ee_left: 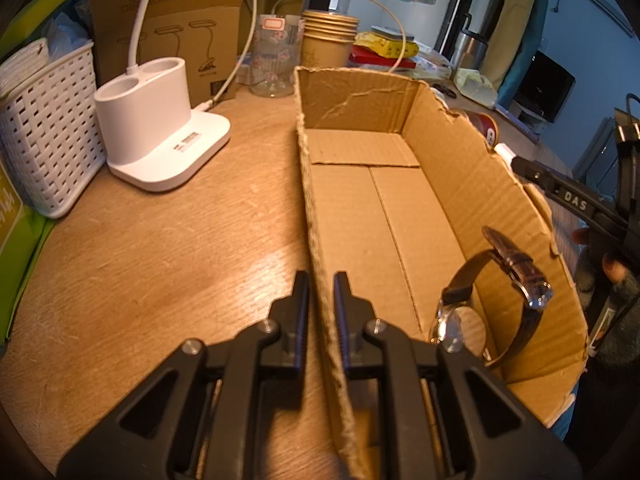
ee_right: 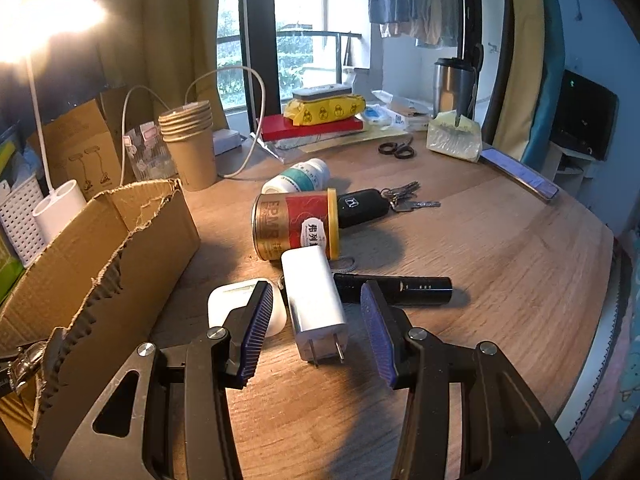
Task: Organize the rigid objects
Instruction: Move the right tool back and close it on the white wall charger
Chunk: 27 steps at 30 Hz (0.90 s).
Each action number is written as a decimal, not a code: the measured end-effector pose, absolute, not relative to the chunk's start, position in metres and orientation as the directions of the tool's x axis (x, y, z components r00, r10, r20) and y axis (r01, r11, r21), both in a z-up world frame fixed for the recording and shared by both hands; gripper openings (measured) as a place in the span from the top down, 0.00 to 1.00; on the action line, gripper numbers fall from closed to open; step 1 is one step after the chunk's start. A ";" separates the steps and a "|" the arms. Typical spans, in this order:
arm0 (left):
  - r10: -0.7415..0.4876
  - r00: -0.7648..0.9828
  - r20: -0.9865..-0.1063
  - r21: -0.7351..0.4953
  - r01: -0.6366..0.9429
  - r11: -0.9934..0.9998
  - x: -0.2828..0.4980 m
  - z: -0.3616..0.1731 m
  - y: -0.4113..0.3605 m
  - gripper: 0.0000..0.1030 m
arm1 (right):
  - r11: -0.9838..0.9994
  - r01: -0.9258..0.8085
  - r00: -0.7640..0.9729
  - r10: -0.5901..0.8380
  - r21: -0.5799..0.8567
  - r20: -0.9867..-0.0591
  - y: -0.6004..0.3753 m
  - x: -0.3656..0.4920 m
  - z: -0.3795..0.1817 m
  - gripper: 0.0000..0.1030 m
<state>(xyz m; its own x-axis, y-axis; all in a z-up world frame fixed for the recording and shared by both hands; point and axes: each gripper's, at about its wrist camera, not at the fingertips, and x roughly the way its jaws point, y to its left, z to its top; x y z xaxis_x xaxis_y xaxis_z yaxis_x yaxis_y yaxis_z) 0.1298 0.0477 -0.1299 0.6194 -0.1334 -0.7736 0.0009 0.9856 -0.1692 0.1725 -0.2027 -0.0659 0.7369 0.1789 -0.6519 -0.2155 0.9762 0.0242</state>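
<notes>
Left gripper clamped narrow on the near left wall of the cardboard box, one finger outside, one inside, pads pressing the torn edge. Box sits open on the wooden table, floor bare except a watch with dark strap standing against the right wall at the near end. Right gripper hovers over the table right of the box, jaws part open, holding nothing; a white charger with two prongs lies flat between the fingers, prongs toward the camera, pads clear of its sides. Just left of it, a white earbud case, partly hidden behind the left finger. Behind the charger, a black flashlight lies crosswise, one end against the charger. Further back, a red-gold can on its side with yellow lid end to the right, touching a black car key with a bunch of keys. Beyond the can, a white pill bottle on its side. Scissors further back, well apart. Left of the box in the left wrist view: white lamp base and white basket; stack of paper cups behind the box.
</notes>
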 end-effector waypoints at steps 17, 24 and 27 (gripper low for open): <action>-0.134 0.619 -0.774 -0.170 0.001 0.985 0.130 -0.130 0.048 0.87 | 0.973 -0.230 0.693 0.178 0.021 -0.698 -0.194 0.186 -0.072 0.56; -0.132 0.620 -0.774 -0.168 0.001 0.986 0.130 -0.130 0.048 0.87 | 0.973 -0.230 0.686 0.170 0.011 -0.707 -0.192 0.189 -0.074 0.61; -0.133 0.620 -0.774 -0.168 0.001 0.986 0.130 -0.130 0.048 0.87 | 0.973 -0.230 0.676 0.170 0.015 -0.717 -0.192 0.192 -0.076 0.65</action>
<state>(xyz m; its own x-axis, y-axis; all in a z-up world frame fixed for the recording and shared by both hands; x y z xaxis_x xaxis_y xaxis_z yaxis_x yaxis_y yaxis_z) 0.1299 0.0479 -0.1301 0.6196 -0.1327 -0.7737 0.0009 0.9857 -0.1683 0.1920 -0.1918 -0.0762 0.6757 0.1702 -0.7173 -0.2297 0.9732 0.0146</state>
